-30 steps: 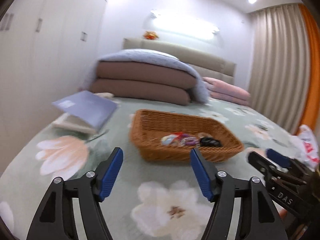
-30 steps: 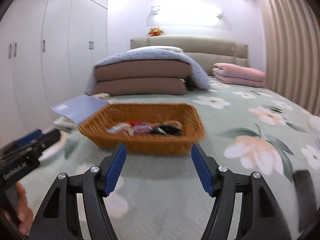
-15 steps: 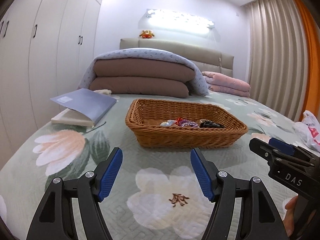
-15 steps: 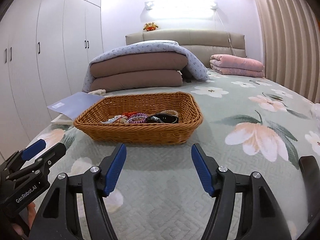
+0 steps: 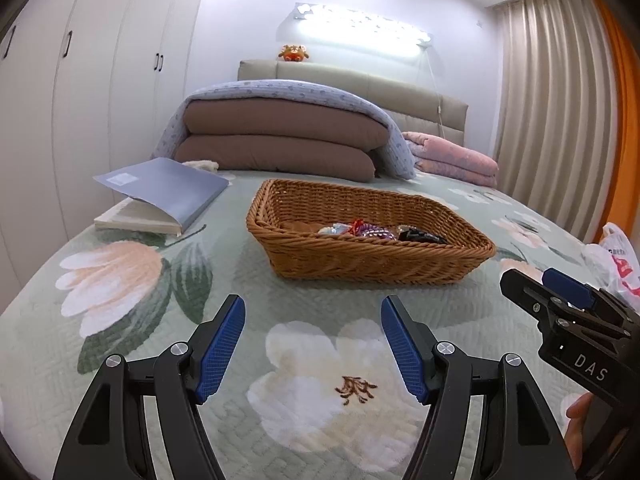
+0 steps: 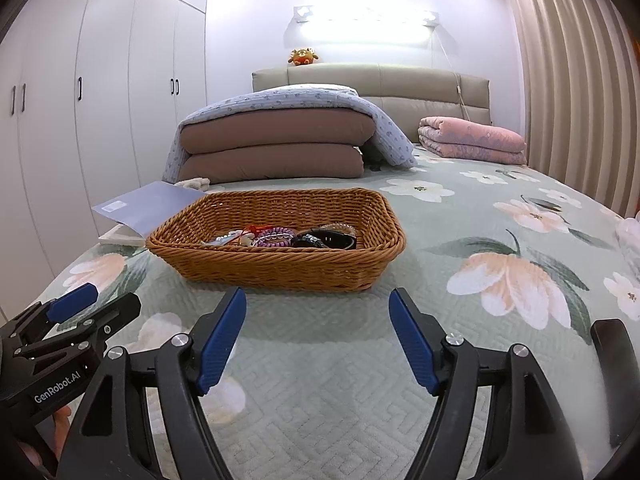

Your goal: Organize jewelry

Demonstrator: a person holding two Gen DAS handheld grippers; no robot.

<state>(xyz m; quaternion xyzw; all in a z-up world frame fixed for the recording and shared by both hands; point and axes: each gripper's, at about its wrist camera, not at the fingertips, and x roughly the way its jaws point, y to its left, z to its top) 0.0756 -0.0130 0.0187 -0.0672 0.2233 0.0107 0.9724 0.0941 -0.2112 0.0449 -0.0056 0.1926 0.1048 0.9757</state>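
A brown wicker basket (image 5: 372, 258) (image 6: 280, 268) sits on the floral bed cover (image 5: 312, 380). In it lie jewelry pieces: a purple bead bracelet (image 6: 274, 238), a black band (image 6: 326, 239), a clear bead bracelet (image 6: 340, 227) and a red-corded piece (image 6: 244, 234); they show partly over the rim in the left wrist view (image 5: 372, 232). My left gripper (image 5: 312, 348) is open and empty, short of the basket. My right gripper (image 6: 318, 340) is open and empty, also short of the basket. Each gripper shows at the edge of the other's view.
A grey-blue folder on a book (image 5: 160, 192) lies left of the basket. Folded brown and blue bedding (image 5: 280, 144) and a pink quilt (image 6: 472, 140) lie by the headboard. A white plastic bag (image 5: 612, 260) is at the right. Wardrobes (image 6: 80, 120) line the left wall.
Both views have steadied and dropped a little; the basket now appears slightly nearer. Both grippers stay open and empty.
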